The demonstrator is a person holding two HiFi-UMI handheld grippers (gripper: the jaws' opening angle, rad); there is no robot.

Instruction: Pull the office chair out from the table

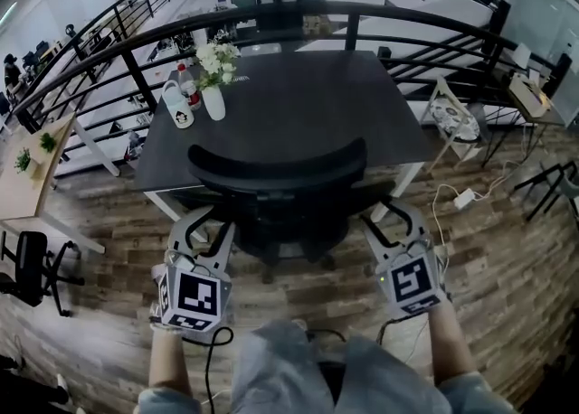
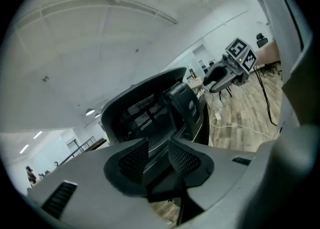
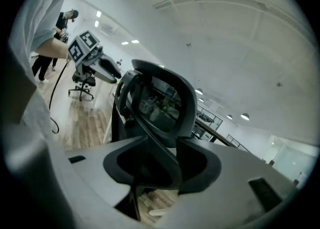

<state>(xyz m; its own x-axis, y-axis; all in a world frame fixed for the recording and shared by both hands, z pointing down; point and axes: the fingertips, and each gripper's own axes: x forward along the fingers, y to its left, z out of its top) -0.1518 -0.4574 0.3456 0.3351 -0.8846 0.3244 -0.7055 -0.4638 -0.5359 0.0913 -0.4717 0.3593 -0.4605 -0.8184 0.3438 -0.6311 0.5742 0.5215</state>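
A black office chair stands tucked against the near edge of a dark table, its curved mesh back toward me. My left gripper is at the chair's left side and my right gripper at its right side, both low by the seat. In the left gripper view the jaws stand apart, and the chair back shows through the gap. The right gripper view shows its jaws apart too, with a dark bar of the chair running down into the gap. I cannot tell whether either touches the chair.
On the table's far left corner stand a white vase of flowers and a white jug. A black railing curves behind the table. Another office chair is at the left, a cable with a plug block lies right.
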